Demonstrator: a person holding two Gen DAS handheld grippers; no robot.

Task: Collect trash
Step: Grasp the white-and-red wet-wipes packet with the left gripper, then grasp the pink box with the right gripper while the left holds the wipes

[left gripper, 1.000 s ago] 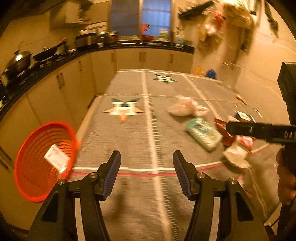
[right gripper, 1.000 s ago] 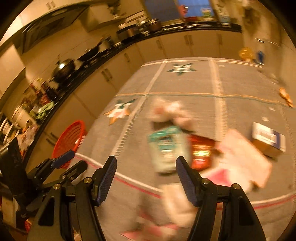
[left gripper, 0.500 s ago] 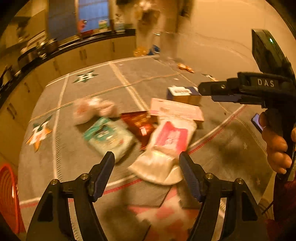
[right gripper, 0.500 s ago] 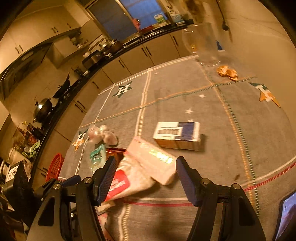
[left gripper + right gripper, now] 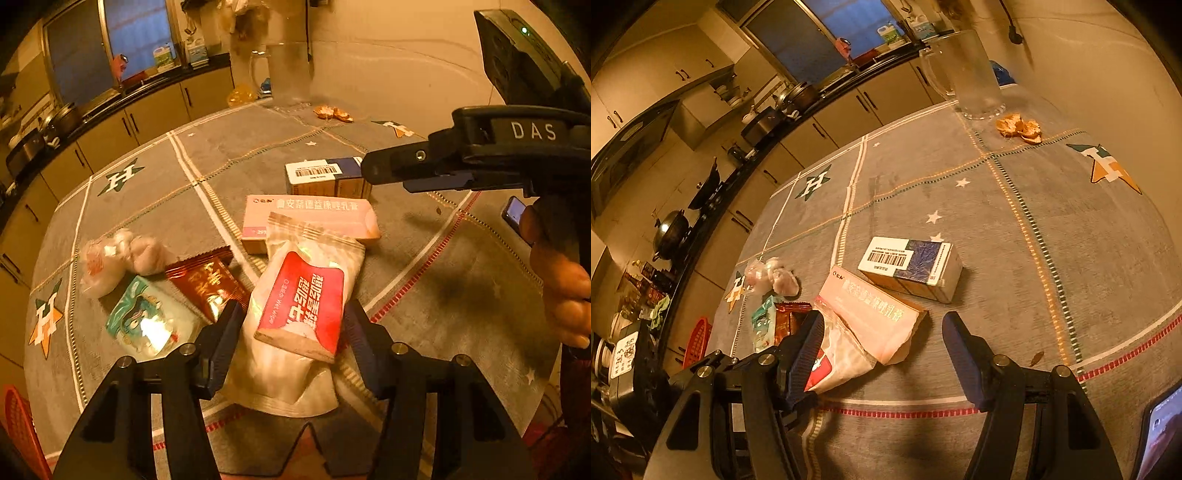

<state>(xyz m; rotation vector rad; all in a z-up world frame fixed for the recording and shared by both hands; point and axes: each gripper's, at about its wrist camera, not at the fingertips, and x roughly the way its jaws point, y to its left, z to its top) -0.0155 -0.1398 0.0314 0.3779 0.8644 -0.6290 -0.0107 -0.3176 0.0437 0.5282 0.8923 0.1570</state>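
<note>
Grey tablecloth (image 5: 424, 295), left gripper (image 5: 291, 328) wide open around wet-wipes pack (image 5: 295, 317), right gripper (image 5: 882, 339) open

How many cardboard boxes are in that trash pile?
2: the pink box lies partly under the wet-wipe pack; the blue-and-white barcode box sits just behind it. More may be hidden beneath the wrappers.

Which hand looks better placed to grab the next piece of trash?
Probably the left. The left gripper is open with its fingers either side of the wipes pack. The right gripper is open too, above the pink box, with its left finger over the wipes pack.
</note>
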